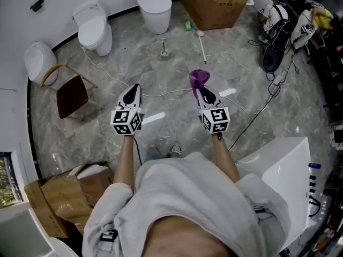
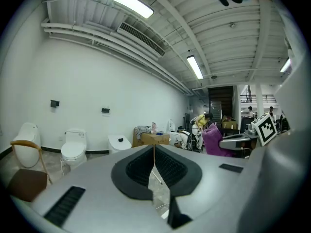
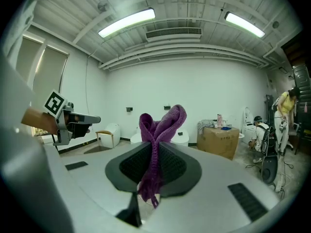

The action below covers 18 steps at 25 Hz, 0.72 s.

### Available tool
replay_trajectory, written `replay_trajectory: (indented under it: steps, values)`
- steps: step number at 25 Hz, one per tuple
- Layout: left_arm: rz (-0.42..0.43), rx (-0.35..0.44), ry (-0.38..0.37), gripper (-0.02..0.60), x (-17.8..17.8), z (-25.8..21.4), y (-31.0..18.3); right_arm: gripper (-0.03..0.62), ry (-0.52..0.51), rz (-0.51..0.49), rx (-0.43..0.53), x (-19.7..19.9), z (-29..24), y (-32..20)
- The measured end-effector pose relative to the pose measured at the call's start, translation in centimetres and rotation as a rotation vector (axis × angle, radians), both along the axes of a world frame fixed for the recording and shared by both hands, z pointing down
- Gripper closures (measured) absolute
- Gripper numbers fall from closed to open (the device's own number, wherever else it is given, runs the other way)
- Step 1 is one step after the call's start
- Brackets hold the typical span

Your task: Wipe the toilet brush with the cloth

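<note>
The toilet brush [image 1: 202, 45], white with a long handle, lies on the grey marble floor far ahead of both grippers. A small upright object [image 1: 164, 51] stands on the floor to its left; I cannot tell what it is. My right gripper [image 1: 200, 88] is shut on a purple cloth [image 1: 199, 77]. In the right gripper view, the cloth [image 3: 162, 124] bunches above the jaws and hangs below them. My left gripper [image 1: 133, 88] is held level beside it, shut with nothing in it, and its pads [image 2: 165, 165] meet at the tip.
Three white toilets [image 1: 95, 30] [image 1: 154, 5] [image 1: 37, 61] stand along the far wall. A cardboard box [image 1: 212, 5] sits at the back, a brown seat [image 1: 72, 95] at the left, and a white fixture [image 1: 280, 174] at the near right. A white cable [image 1: 161, 94] crosses the floor, and gear [image 1: 280, 28] is piled at the far right.
</note>
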<state>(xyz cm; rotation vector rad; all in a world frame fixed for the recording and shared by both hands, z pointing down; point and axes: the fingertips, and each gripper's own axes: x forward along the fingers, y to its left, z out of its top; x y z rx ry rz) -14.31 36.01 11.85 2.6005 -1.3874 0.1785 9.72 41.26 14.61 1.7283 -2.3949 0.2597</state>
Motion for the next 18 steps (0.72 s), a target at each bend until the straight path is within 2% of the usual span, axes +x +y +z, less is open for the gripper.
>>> replay_trajectory:
  steps: [7,18]
  values:
    - [-0.007,-0.020,-0.006,0.558,1.9,1.6,-0.6,0.525,-0.010,-0.012,-0.018,1.5,1.5,-1.0]
    - [0.004,-0.035,-0.003,0.558,3.8,2.7,-6.3,0.525,-0.012,-0.010,-0.025,3.2,2.0,-6.8]
